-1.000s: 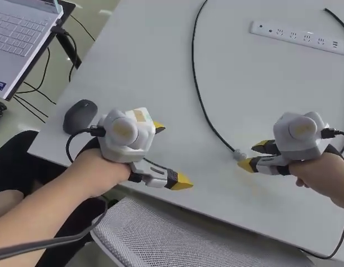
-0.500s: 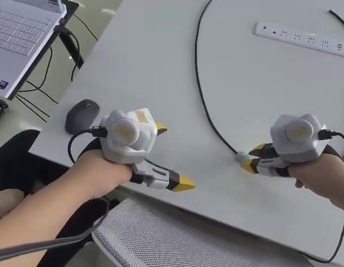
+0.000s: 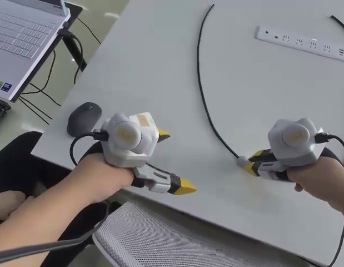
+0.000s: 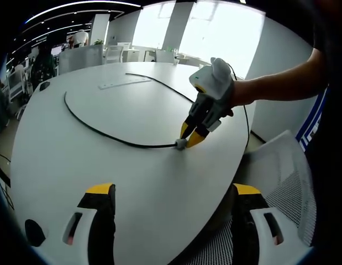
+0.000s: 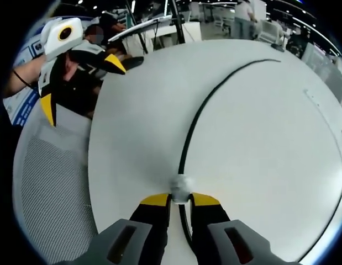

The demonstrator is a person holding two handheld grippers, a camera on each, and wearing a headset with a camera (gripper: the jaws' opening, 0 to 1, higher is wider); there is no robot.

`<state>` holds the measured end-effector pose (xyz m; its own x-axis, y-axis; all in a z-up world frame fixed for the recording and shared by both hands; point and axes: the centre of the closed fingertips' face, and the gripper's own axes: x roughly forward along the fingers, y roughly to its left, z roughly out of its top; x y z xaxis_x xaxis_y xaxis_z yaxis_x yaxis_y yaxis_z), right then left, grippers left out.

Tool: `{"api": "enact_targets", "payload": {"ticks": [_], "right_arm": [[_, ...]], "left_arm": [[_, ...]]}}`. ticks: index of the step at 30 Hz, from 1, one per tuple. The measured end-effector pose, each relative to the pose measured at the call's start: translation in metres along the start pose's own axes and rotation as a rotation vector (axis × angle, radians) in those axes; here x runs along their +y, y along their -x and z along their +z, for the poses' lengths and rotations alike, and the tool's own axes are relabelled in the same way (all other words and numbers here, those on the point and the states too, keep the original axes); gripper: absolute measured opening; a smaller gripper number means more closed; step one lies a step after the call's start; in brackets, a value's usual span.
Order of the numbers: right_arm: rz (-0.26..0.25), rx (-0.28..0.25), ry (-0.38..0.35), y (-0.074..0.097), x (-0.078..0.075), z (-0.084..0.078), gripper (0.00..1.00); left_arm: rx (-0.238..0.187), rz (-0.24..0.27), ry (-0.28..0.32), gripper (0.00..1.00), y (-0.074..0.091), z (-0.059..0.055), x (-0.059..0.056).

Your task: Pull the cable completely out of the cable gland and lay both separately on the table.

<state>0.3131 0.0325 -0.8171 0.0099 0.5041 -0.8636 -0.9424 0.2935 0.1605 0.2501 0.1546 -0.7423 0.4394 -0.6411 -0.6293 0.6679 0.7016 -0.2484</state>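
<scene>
The white desk (image 3: 160, 67) carries a power strip (image 3: 299, 41) toward its far edge and a mouse (image 3: 84, 118) at its near left corner. Close to the near edge, the right gripper (image 3: 250, 166) is clamped on the cable gland (image 3: 242, 162) at the end of the black cable (image 3: 200, 83). The left gripper (image 3: 174, 161) has its jaws spread wide.

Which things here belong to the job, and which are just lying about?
Job: cable; cable gland; right gripper, jaws closed at the cable gland; left gripper, jaws open.
Lying about: power strip; mouse; laptop; chair.
</scene>
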Motion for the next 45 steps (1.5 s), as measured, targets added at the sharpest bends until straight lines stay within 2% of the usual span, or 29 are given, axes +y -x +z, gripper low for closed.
{"api": "enact_targets", "payload": {"ticks": [5,7,14,23,33,37,41,45], "right_arm": [[-0.017,0.006,-0.014,0.0,-0.002,-0.001,0.09],[-0.039,0.011,-0.005,0.001,-0.004,-0.001,0.08],[-0.027,-0.007,-0.022,0.008,-0.003,0.002,0.08],[-0.002,-0.042,-0.013,0.027,0.005,0.012,0.07],[0.031,-0.089,0.004,0.053,0.02,0.029,0.07],[0.038,-0.081,0.029,0.063,0.027,0.029,0.07],[0.048,-0.094,0.03,0.072,0.03,0.029,0.07],[0.056,-0.104,0.038,0.082,0.036,0.03,0.07]], "left_arm": [[-0.001,0.004,-0.005,0.87,0.0,-0.001,0.001],[-0.004,0.009,-0.004,0.87,0.0,-0.001,0.002],[-0.013,0.007,-0.006,0.86,-0.001,0.003,-0.002],[-0.014,-0.008,-0.029,0.86,-0.005,0.011,-0.012],[-0.043,-0.032,-0.074,0.86,-0.007,0.035,-0.027],[-0.046,-0.046,-0.093,0.86,-0.009,0.043,-0.035],[-0.042,-0.06,-0.114,0.85,-0.012,0.049,-0.043],[-0.057,-0.079,-0.126,0.84,-0.017,0.059,-0.049]]}}
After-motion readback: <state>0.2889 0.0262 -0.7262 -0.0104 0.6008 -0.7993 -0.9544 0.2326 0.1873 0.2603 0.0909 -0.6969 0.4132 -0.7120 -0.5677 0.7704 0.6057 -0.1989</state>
